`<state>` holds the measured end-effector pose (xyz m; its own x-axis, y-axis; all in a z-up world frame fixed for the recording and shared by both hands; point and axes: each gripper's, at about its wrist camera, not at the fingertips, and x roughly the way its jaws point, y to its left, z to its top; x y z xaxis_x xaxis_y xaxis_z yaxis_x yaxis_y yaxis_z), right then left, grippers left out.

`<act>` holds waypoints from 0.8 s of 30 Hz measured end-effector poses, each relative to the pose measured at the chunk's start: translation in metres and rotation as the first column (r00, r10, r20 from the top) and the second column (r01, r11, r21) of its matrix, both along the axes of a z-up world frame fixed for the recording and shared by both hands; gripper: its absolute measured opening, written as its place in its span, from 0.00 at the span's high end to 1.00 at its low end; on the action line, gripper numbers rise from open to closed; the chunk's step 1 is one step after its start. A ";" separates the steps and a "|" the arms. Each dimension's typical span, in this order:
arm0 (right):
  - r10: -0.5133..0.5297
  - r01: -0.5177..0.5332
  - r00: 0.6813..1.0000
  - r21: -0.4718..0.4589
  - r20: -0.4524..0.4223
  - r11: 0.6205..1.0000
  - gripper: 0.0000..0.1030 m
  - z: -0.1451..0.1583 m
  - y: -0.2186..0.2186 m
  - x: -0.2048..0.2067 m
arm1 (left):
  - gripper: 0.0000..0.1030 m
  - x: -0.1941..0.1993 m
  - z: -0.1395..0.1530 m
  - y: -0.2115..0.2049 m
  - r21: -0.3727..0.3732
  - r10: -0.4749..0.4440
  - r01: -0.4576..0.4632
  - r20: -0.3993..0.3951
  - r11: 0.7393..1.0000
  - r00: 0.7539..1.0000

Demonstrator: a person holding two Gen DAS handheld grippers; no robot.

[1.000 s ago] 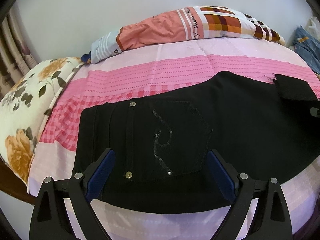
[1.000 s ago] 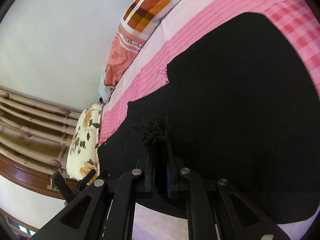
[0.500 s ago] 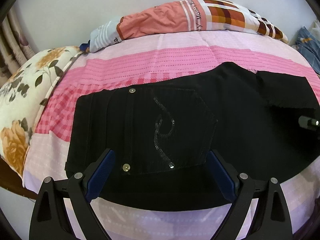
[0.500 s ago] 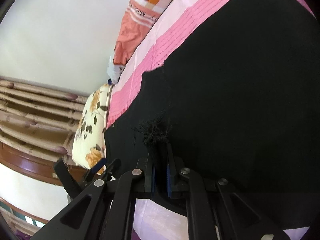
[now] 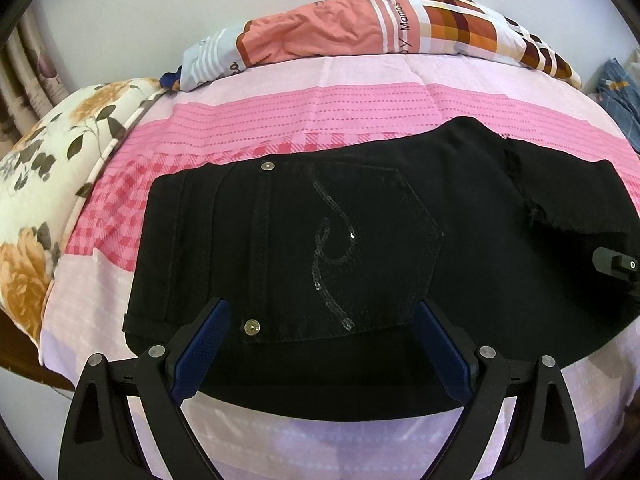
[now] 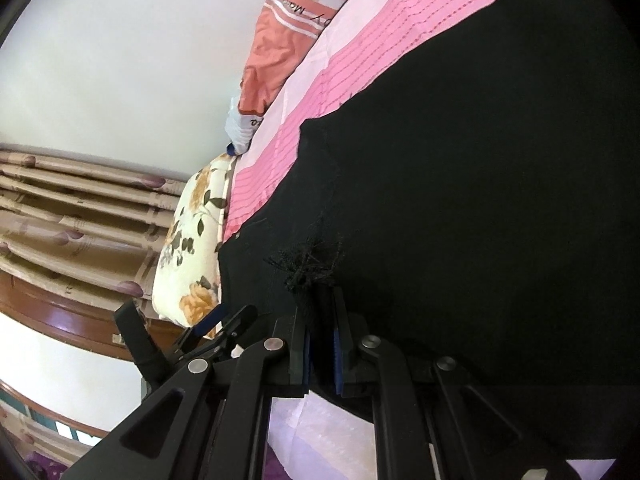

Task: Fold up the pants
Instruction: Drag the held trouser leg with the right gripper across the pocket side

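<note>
Pink bedsheet (image 5: 280, 120) under black sequin-pocketed pants (image 5: 360, 240), frayed hem folded over.

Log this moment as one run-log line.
stage: folding leg over | left gripper: open, above black pants near back pocket | right gripper: shut on frayed hem | surface: pink bedsheet

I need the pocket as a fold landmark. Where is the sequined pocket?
In the left wrist view the sequined pocket faces up on the black pants, mid-frame, just beyond the open left gripper.
</note>
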<state>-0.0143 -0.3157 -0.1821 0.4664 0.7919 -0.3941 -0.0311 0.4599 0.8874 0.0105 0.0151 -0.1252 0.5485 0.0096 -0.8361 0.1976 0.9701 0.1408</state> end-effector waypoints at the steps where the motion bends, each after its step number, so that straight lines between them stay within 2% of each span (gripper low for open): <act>1: 0.005 -0.005 1.000 -0.005 0.002 1.000 0.90 0.000 0.000 0.000 | 0.10 0.000 0.000 0.000 0.001 -0.001 0.001 0.000 1.000 1.000; 14: 0.083 -0.081 0.996 -0.056 0.026 0.995 0.88 0.003 0.024 0.001 | 0.10 0.001 -0.004 0.001 -0.011 0.004 -0.005 -0.024 1.000 1.000; 24: 0.119 -0.119 0.993 -0.014 0.014 0.993 0.79 0.000 0.026 0.002 | 0.10 0.003 -0.007 0.003 -0.012 0.011 -0.012 -0.051 1.000 0.999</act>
